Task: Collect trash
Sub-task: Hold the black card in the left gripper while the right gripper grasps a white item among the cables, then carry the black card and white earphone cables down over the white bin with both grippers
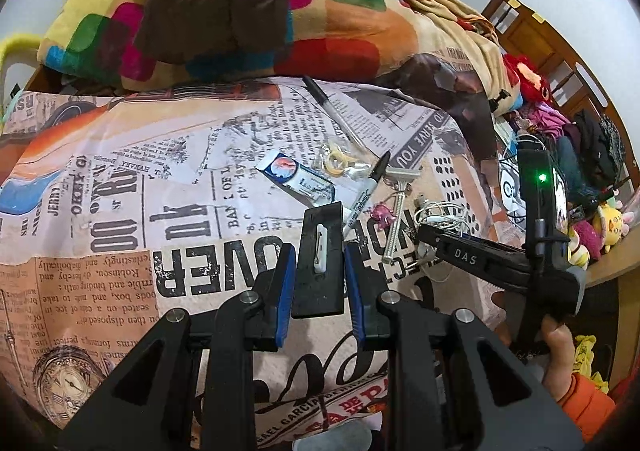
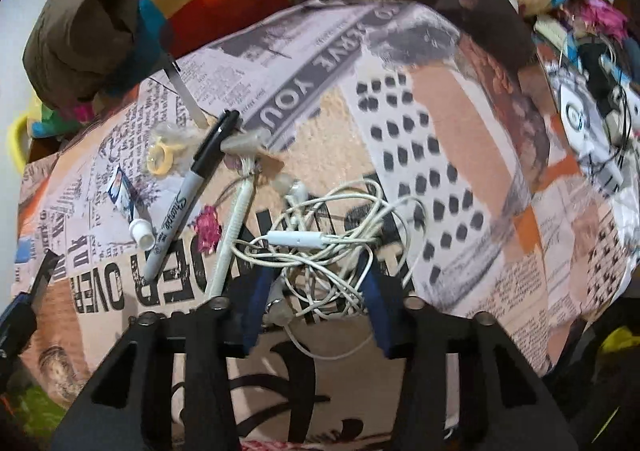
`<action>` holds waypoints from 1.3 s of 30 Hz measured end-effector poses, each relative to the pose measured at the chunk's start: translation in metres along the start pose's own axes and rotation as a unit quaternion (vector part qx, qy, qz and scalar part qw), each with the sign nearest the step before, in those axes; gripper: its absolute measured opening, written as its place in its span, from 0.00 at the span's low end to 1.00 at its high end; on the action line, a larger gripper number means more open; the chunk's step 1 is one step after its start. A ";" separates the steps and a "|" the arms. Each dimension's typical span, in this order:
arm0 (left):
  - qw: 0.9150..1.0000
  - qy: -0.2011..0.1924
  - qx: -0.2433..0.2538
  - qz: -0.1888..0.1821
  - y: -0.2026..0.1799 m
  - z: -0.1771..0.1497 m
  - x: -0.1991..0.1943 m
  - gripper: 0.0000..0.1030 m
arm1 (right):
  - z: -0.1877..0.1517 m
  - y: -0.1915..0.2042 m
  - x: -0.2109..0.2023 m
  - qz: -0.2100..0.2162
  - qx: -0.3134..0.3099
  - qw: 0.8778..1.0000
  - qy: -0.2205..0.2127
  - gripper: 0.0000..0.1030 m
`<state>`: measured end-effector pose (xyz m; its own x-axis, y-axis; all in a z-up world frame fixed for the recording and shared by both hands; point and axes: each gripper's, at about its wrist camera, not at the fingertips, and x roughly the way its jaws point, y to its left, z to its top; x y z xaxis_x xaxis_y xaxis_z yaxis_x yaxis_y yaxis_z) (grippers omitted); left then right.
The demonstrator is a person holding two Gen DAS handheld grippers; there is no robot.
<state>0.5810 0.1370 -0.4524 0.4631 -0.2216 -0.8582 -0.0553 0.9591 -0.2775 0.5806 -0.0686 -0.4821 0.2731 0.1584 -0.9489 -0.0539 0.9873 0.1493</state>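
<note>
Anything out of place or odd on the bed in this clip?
Yes. Small clutter sits loose on the newspaper-print cover: a knotted heap of white earphones, which the open right tongs straddle, a disposable razor and a Sharpie marker. The left tongs grip a flat black piece.

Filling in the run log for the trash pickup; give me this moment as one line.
left gripper: shut on black card | right gripper: open, straddling earphone cable | marker, razor on bedspread
</note>
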 end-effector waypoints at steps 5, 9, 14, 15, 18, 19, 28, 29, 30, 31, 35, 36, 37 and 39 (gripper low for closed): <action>1.000 -0.003 -0.004 0.005 -0.007 0.002 0.002 0.23 | 0.001 0.002 0.002 0.002 -0.018 1.000 -0.005 0.06; 1.000 -0.007 -0.002 0.009 -0.021 0.003 0.000 0.23 | 0.002 -0.008 -0.012 0.025 -0.026 0.999 -0.009 0.05; 0.999 -0.027 -0.005 0.018 -0.050 -0.002 -0.017 0.23 | 0.000 -0.019 -0.053 0.043 -0.052 0.997 -0.036 0.05; 0.999 -0.031 -0.007 0.020 -0.054 -0.004 -0.020 0.23 | 0.000 -0.021 -0.061 0.048 -0.058 0.996 -0.041 0.05; 0.998 -0.050 -0.019 0.031 -0.072 -0.012 -0.037 0.22 | -0.003 -0.031 -0.092 0.069 -0.078 0.993 -0.057 0.05; 0.998 -0.055 -0.023 0.034 -0.078 -0.014 -0.043 0.22 | -0.003 -0.031 -0.101 0.075 -0.083 0.992 -0.062 0.05; 0.994 -0.087 -0.037 0.045 -0.120 -0.043 -0.097 0.12 | -0.023 -0.038 -0.176 0.116 -0.126 0.980 -0.099 0.05; 0.995 -0.087 -0.034 0.046 -0.122 -0.047 -0.102 0.12 | -0.027 -0.038 -0.180 0.120 -0.125 0.980 -0.101 0.05; 0.995 -0.088 -0.033 0.044 -0.124 -0.051 -0.106 0.12 | -0.032 -0.037 -0.186 0.125 -0.124 0.979 -0.105 0.05; 0.995 -0.089 -0.032 0.043 -0.125 -0.055 -0.110 0.12 | -0.036 -0.036 -0.191 0.129 -0.122 0.978 -0.109 0.05; 0.995 -0.088 -0.029 0.034 -0.121 -0.075 -0.117 0.12 | -0.054 -0.033 -0.197 0.134 -0.117 0.978 -0.112 0.05; 0.995 -0.089 -0.030 0.033 -0.119 -0.081 -0.119 0.12 | -0.062 -0.030 -0.198 0.133 -0.116 0.978 -0.112 0.05; 0.995 -0.090 -0.031 0.029 -0.117 -0.087 -0.121 0.12 | -0.067 -0.030 -0.199 0.132 -0.115 0.978 -0.113 0.05; 0.995 -0.089 -0.034 0.018 -0.111 -0.101 -0.126 0.12 | -0.081 -0.028 -0.204 0.129 -0.114 0.979 -0.113 0.05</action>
<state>0.4400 0.0407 -0.3571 0.6094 -0.1468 -0.7791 -0.1314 0.9504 -0.2819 0.4486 -0.1290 -0.3156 0.4262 0.4257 -0.7982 -0.3547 0.8904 0.2854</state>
